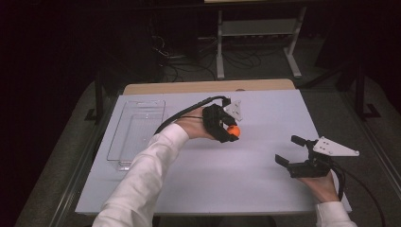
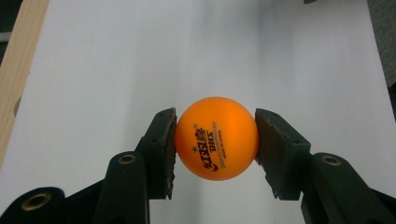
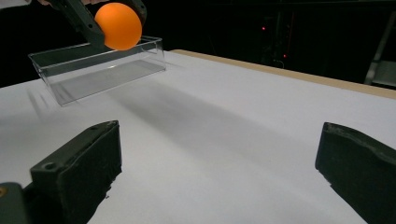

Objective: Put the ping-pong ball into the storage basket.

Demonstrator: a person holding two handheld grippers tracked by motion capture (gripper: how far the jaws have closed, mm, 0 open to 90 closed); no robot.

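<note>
Two grippers, one orange ball, one clear tray

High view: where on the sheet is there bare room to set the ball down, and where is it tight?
Bare sheet runs from the left gripper, shut on the ball, to the far and right edges. The near strip between the sleeve and the open right gripper is free too. The tray crowds the left edge.
</note>
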